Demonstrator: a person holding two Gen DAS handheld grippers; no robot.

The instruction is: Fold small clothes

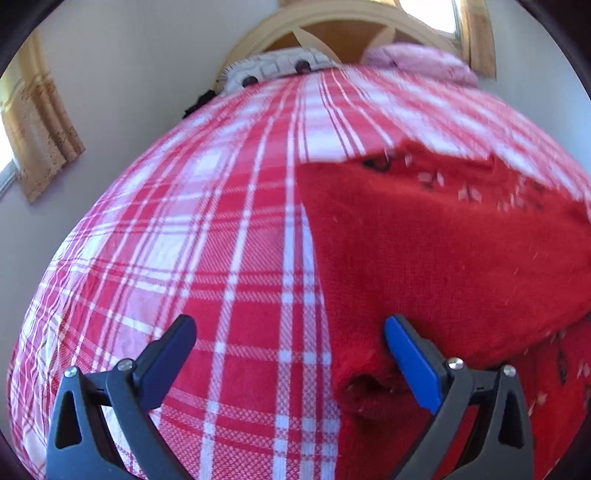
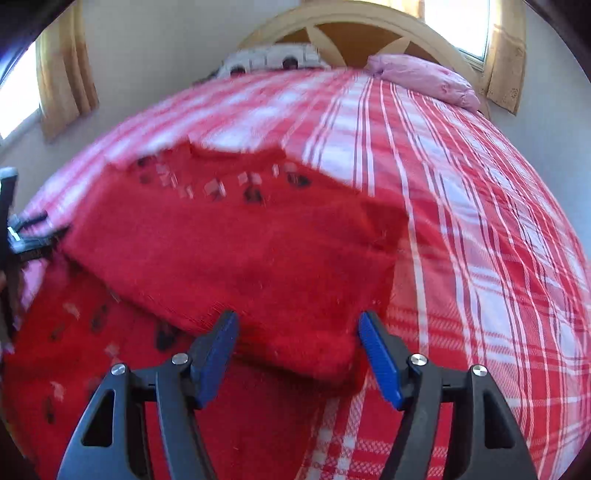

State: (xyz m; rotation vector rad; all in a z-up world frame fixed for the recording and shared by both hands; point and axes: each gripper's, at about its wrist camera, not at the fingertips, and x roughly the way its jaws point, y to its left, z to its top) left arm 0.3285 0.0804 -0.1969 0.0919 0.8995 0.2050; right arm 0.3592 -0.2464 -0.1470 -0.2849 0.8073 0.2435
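Note:
A fuzzy red sweater (image 2: 236, 251) with small white and dark marks lies folded over itself on the red-and-white plaid bedspread (image 2: 480, 258). My right gripper (image 2: 297, 328) is open just above the folded part's near edge, and its blue pads are clear of the cloth. In the left wrist view the same sweater (image 1: 443, 251) fills the right side, its cuff end lying beside the right finger. My left gripper (image 1: 290, 332) is open wide over bare plaid at the sweater's left edge, with nothing between its fingers. The left gripper's dark body (image 2: 14, 236) shows at the far left of the right wrist view.
A pink pillow (image 2: 424, 79) and a white patterned pillow (image 2: 273, 59) lie at the head of the bed against a curved wooden headboard (image 2: 354, 26). Curtained windows flank the bed. Plaid bedspread (image 1: 166, 258) stretches left of the sweater.

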